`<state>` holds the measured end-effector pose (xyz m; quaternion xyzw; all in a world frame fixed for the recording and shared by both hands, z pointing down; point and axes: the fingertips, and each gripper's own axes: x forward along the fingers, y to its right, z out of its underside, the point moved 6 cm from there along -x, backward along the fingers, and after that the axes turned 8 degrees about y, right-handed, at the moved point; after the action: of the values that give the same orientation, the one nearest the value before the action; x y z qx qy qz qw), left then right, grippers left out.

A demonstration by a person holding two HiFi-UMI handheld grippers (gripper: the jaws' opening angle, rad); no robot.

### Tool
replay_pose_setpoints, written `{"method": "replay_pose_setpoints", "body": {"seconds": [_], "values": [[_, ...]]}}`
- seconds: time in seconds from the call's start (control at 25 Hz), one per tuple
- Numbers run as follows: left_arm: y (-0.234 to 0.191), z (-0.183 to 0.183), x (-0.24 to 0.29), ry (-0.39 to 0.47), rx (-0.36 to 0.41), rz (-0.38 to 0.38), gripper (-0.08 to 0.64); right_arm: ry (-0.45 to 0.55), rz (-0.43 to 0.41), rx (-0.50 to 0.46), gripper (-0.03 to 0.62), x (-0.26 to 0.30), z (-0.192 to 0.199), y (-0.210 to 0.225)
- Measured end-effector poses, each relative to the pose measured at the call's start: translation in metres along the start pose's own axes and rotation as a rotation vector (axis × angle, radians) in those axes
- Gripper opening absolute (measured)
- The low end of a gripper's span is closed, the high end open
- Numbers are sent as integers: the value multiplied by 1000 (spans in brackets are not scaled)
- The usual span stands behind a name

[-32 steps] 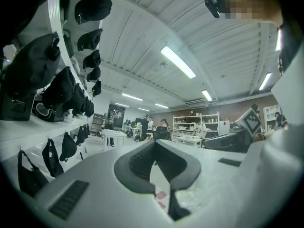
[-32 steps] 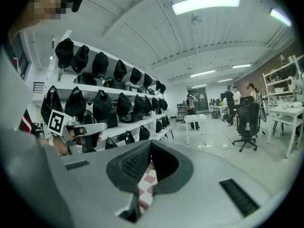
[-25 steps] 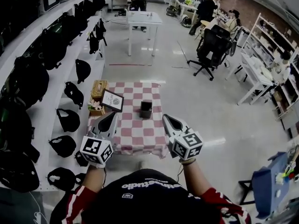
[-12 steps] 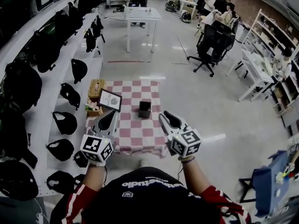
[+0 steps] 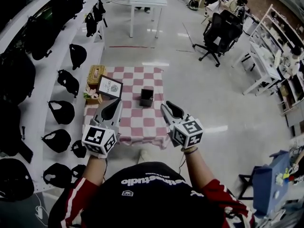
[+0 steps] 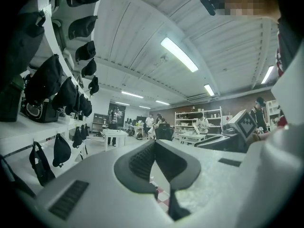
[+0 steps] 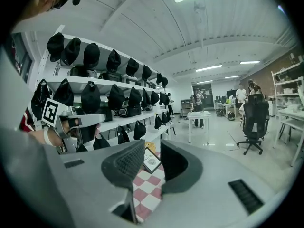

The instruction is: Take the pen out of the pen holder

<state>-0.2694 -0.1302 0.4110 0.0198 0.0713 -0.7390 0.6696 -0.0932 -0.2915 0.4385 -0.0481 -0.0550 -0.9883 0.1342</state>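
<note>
**Both grippers over the near edge, pen holder not touched**

Head view: there's a small table (image 5: 142, 125) with a red-and-white checked cloth, and the black pen holder (image 5: 147, 97) stands upright around the middle of it, a bit closer to the right edge. Honestly can't make out the pen itself, it's too small from up here.

The left gripper (image 5: 116, 103) is held over the near-left part of the table. In its own view the 2 jaws meet at the tips with nothing between them, so it's clenched on air. The right gripper (image 5: 166, 107) is over the near-right corner. Its jaws stand a little apart, and through the gap you see the checked cloth and a framed picture (image 7: 151, 159), nothing gripped. Both point toward the far edge, with the pen holder out ahead between them and clearly apart from both.

Other stuff on the table: the framed picture leans by the left edge, and a woven box (image 5: 95, 73) sits at the far-left corner. White shelves (image 5: 45, 101) with black caps run along the left side of the room.
</note>
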Motion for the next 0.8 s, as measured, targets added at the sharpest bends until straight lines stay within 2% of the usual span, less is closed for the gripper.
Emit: {"method": "replay_pose_setpoints", "body": {"seconds": [0.32, 0.8], "values": [[-2, 13, 18, -32, 27, -5, 5, -100, -4, 4, 91, 21, 39, 34], [-3, 36, 50, -73, 23, -58, 5, -216, -63, 7, 91, 68, 89, 76]]}}
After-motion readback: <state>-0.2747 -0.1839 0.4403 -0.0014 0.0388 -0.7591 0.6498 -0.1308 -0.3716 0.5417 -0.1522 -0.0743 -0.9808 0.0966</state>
